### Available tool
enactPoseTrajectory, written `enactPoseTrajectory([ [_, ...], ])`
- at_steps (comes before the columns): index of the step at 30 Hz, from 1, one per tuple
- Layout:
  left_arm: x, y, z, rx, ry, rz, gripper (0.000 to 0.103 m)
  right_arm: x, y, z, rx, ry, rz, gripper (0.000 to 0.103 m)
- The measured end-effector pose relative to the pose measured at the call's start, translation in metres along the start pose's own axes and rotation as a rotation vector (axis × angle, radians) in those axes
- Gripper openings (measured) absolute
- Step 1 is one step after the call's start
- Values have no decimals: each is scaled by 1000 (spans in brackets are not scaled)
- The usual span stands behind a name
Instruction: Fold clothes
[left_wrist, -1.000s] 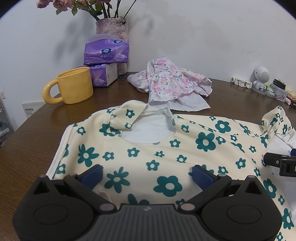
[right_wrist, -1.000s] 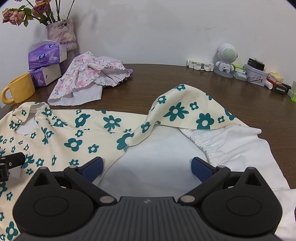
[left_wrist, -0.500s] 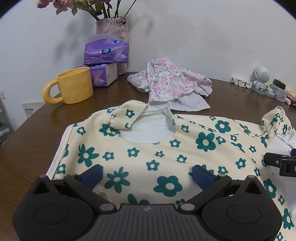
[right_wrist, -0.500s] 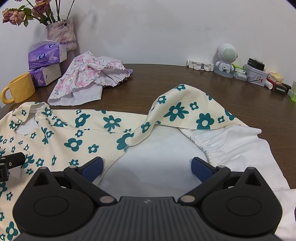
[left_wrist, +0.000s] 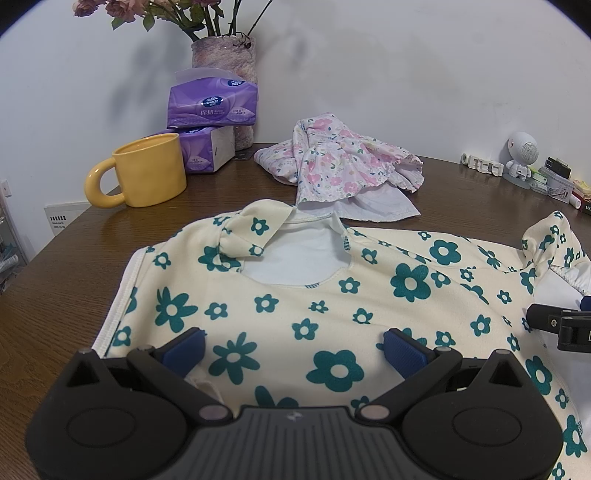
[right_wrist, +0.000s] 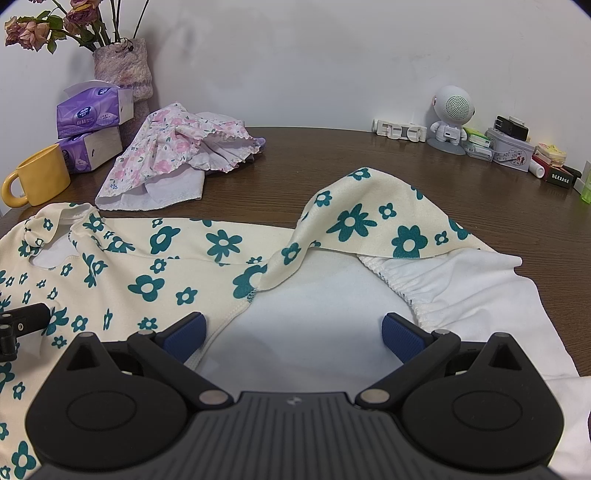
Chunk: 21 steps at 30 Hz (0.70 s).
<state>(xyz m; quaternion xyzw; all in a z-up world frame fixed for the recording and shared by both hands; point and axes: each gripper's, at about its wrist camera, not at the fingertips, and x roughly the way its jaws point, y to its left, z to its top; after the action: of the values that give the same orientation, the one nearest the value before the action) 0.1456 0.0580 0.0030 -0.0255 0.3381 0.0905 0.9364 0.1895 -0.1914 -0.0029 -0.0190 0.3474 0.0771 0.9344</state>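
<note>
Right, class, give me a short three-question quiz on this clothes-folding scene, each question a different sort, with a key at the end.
1. True or false: both the left gripper and the right gripper are open, holding nothing.
2. Multiple choice: the yellow mug stands A) on the green-flowered garment; B) on the table, in front of the tissue packs; C) next to the robot figure.
3. Fill in: the crumpled garment behind the spread one has ____ flowers.

Key: 1 true; 2 B; 3 pink.
</note>
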Motion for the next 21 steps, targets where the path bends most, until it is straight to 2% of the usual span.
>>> enactPoseTrajectory([
  [12, 0, 0, 0, 1, 1, 2, 103, 0, 0, 1, -1, 4, 1, 102],
  [14, -2, 2, 0, -4, -6, -18, 103, 0, 0, 2, 0, 6, 3, 103],
  [16, -7, 7, 0, -11, -21, -57, 103, -21, -5, -2, -16, -20, 25, 103],
  [19, -29, 15, 1, -24, -98, -98, 103, -55, -14, -8, -43, -66, 61, 103],
  [21, -48, 17, 1, 3, -132, -114, 103, -78, -20, -12, -61, -96, 85, 103],
])
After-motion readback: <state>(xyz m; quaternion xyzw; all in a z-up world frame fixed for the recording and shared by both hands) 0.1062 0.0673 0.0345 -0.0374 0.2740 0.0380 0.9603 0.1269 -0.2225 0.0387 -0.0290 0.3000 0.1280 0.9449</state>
